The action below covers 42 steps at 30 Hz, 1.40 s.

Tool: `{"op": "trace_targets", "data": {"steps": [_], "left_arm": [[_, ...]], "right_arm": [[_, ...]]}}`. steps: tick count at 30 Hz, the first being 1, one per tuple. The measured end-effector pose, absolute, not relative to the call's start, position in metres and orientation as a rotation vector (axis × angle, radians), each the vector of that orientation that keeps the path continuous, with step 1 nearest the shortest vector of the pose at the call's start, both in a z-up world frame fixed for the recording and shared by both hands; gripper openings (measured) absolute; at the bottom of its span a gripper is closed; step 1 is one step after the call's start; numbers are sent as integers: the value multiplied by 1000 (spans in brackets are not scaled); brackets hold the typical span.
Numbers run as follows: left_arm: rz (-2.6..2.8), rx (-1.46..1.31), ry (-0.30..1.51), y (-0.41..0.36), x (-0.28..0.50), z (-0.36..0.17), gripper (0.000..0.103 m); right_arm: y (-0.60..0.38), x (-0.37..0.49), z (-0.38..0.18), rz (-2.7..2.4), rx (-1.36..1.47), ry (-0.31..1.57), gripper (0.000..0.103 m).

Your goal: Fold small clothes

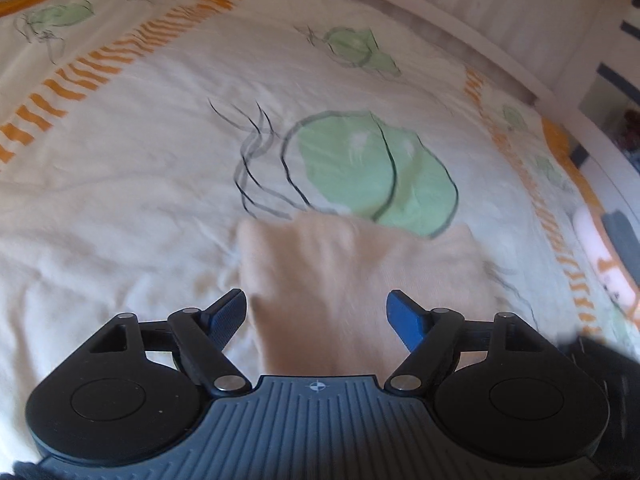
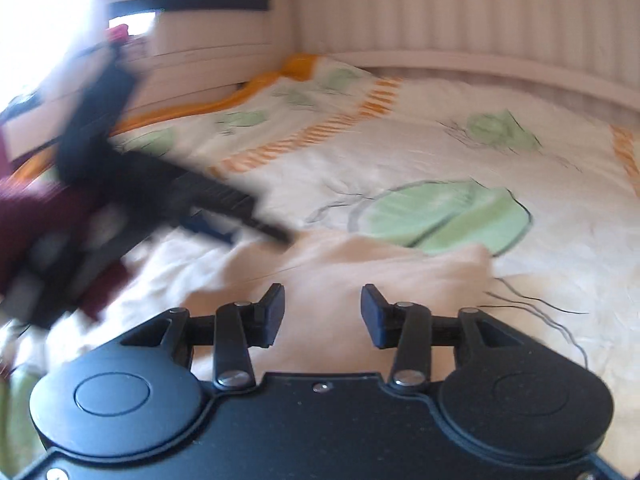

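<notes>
My left gripper stands wide open, and nothing is between its 2 blue pads. The peach cloth lies just under and ahead of them, on the bed, and no pad presses on it. My right gripper is about half open, also with nothing in it; the same cloth shows below and in front of its dark pads. So both jaws are free, and the cloth rests on its own.

The cloth is a small, pale peach garment, spread on the duvet near its big green print. Its far edge looks rather straight in the left view, with a corner at each side; I judge it is already folded 1 time or more, but the blur does not let me be sure. In the right view the left gripper and a dark red sleeve are at the left side, very blurred.

I think the cloth is light, soft and limp. It will sag and slide when lifted, and it cannot break. The duvet under it is also soft, so a deep pinch could catch the duvet too. I would take it at the 2 near corners, 1 per gripper, with only the top layers between the pads, and keep the edge tight between them.
</notes>
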<state>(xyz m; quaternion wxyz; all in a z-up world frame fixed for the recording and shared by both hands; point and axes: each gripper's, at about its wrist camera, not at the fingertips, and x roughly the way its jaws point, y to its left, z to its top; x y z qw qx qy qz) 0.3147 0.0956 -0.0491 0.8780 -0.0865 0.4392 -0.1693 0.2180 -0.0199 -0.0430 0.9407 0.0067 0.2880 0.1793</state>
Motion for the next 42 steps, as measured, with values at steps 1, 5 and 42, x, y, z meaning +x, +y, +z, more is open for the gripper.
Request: {"op": "trace_targets", "data": {"steps": [1,5,42], "left_arm": [[-362,-159,935,91,313,-53,76],[-357,-94,990,86,307,-66,77],[-336,-184,1060,96,303,-90,103]], "right_arm": [[-26,232,-46,363,32,622,53],[-45,268,-67,343,75,714,52],[-109,278,-111,340,609,838,82]]}}
